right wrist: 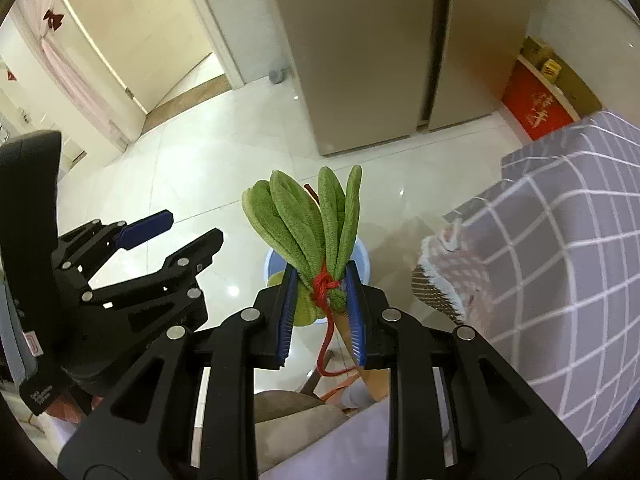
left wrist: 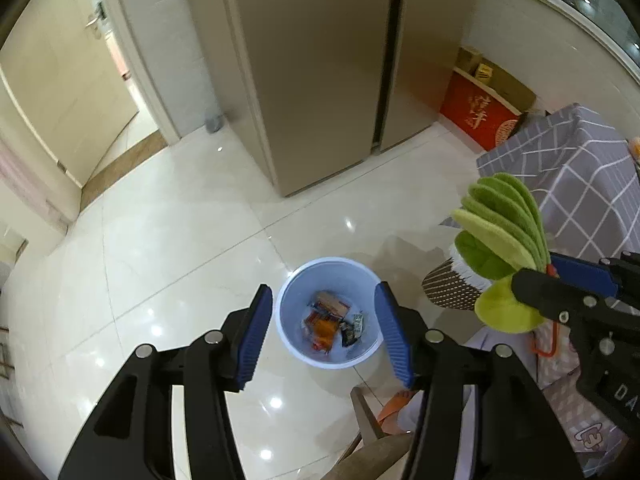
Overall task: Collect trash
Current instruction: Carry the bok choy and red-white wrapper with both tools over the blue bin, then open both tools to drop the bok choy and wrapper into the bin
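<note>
A pale blue trash bin stands on the white tiled floor with several snack wrappers lying in it. My left gripper hovers high above the bin, jaws open and nothing between the blue pads. In the right wrist view the same left gripper appears on the left, and a bit of the bin peeks out behind the greens. My right gripper is shut on a green plush vegetable bundle tied with red string. That bundle hangs to the right of the bin, with the right gripper behind it.
A tall beige fridge stands behind the bin. A table with a grey checked cloth fills the right side, with a red box beyond it. A door is at the left. A brown stool sits below the grippers.
</note>
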`<action>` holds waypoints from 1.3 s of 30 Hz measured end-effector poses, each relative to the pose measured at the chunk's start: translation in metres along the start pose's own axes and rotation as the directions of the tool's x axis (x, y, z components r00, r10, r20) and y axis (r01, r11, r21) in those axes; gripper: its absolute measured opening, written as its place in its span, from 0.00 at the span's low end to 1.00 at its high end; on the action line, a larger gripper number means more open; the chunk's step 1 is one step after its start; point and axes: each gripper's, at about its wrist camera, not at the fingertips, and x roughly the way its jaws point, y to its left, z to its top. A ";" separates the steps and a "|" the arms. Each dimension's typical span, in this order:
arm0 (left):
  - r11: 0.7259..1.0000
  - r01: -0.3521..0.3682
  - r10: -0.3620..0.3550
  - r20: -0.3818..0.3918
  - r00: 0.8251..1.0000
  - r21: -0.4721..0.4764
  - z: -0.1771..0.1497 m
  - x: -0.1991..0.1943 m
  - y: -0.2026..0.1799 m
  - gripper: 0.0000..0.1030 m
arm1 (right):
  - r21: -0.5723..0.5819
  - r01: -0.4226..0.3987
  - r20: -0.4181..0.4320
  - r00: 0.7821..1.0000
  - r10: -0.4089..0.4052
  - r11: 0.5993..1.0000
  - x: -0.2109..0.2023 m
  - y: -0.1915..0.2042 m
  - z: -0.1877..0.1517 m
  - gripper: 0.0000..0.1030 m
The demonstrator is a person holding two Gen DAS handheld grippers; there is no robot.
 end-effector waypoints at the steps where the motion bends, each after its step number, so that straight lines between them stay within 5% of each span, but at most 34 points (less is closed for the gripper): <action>1: 1.000 -0.008 0.008 -0.003 1.000 -0.011 -0.001 0.001 0.006 0.51 | -0.006 -0.005 -0.005 1.000 0.005 1.000 0.003 0.003 0.001 0.23; 11: 0.988 -0.086 0.081 -0.043 0.996 -0.128 -0.019 0.006 0.055 0.52 | -0.088 -0.054 -0.062 0.997 0.049 0.995 0.036 0.043 0.013 0.23; 23: 0.987 -0.080 0.072 -0.064 0.995 -0.136 -0.018 0.014 0.052 0.52 | -0.077 -0.063 -0.085 0.995 0.056 0.995 0.050 0.046 0.019 0.25; 25: 0.988 -0.077 0.070 -0.057 0.996 -0.131 -0.020 0.011 0.052 0.52 | -0.082 -0.056 -0.085 0.995 0.049 0.995 0.052 0.047 0.020 0.39; 26: 0.989 -0.075 0.068 -0.055 0.996 -0.131 -0.020 0.010 0.052 0.53 | -0.082 -0.049 -0.083 0.996 0.043 0.995 0.052 0.047 0.020 0.61; 27: 0.988 -0.076 0.069 -0.055 0.996 -0.133 -0.021 0.010 0.052 0.55 | -0.078 -0.035 -0.067 0.997 0.029 0.996 0.052 0.047 0.021 0.64; 39: 0.984 -0.078 0.067 -0.075 0.995 -0.158 -0.026 0.008 0.057 0.59 | -0.074 -0.031 -0.076 0.997 0.026 0.997 0.045 0.039 0.010 0.64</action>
